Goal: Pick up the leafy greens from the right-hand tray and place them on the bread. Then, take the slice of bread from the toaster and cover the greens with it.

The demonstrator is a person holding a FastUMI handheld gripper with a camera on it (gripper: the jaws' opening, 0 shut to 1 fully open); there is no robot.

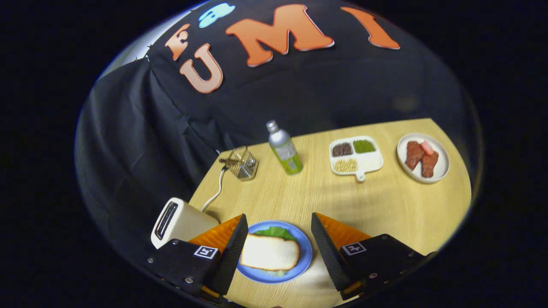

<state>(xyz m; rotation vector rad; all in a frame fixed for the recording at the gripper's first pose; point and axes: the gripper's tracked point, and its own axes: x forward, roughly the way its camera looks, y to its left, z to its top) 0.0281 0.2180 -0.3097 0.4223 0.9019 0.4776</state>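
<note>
On the pale wood-grain table [385,205], my tongs [279,233] hang spread apart over the sandwich, gripping nothing.

Largest to smallest: the smooth, boxy cream toaster [180,222] beside my left finger; the round blue plate [306,248] between the fingers, its soft white bread slice [269,253] covering ruffled leafy greens [276,232]; a sectioned white tray [356,157] of grains; a round plate of meat [422,157]; a metal bottle [284,149], label unreadable; a wire basket [242,163].
</note>
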